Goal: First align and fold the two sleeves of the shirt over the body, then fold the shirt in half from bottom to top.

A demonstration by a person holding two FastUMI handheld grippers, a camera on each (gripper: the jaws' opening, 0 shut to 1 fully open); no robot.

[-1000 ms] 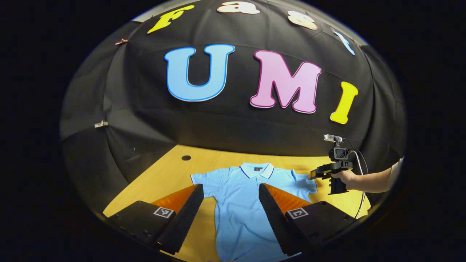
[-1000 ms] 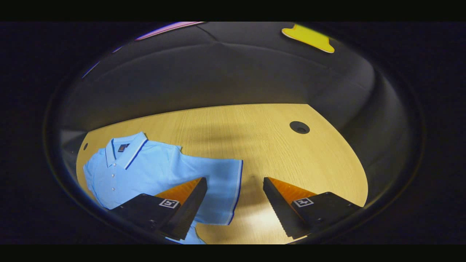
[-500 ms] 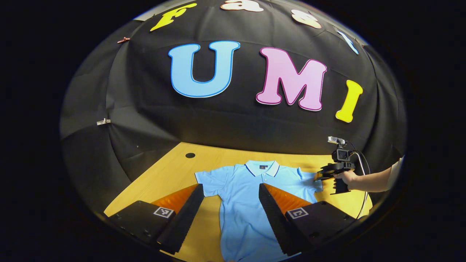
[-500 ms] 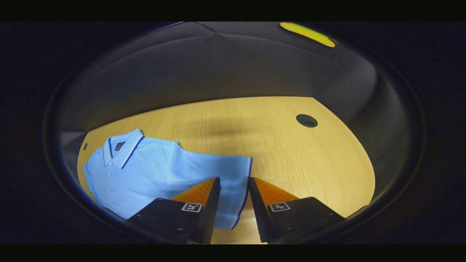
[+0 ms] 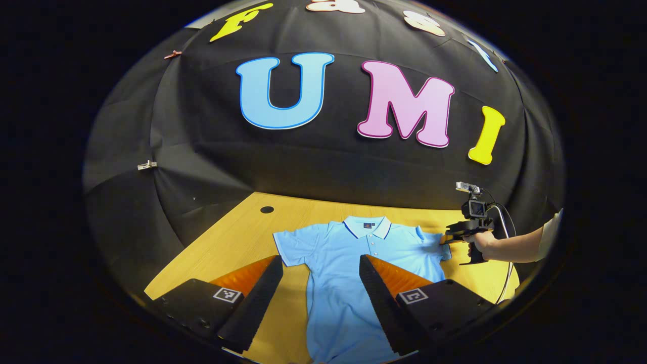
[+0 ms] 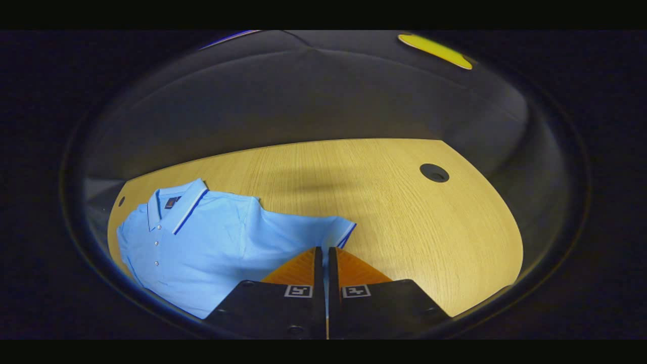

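One light blue polo shirt [image 5: 343, 273] lies face up and unfolded on my wooden table [image 6: 404, 202], collar [image 5: 367, 225] toward the black cloth wall [image 5: 303, 167]. Both of its two short sleeves are spread out to the sides. My left gripper [image 5: 321, 273] hangs above the shirt's lower body with its two fingers spread wide, gripping nothing. My right gripper [image 6: 326, 255] has its two fingers brought almost together on the edge of one sleeve [image 6: 323, 230], a thin strip of blue cloth showing between them; I think both press on it, though the contact itself is hard to make out. In the left gripper view that same tool [image 5: 457, 235] sits at the sleeve's end, held in my hand [image 5: 477, 242]. I count two round holes in the tabletop, one dark hole [image 6: 434, 173] far from the shirt, another [image 5: 267, 209] beyond the other sleeve.
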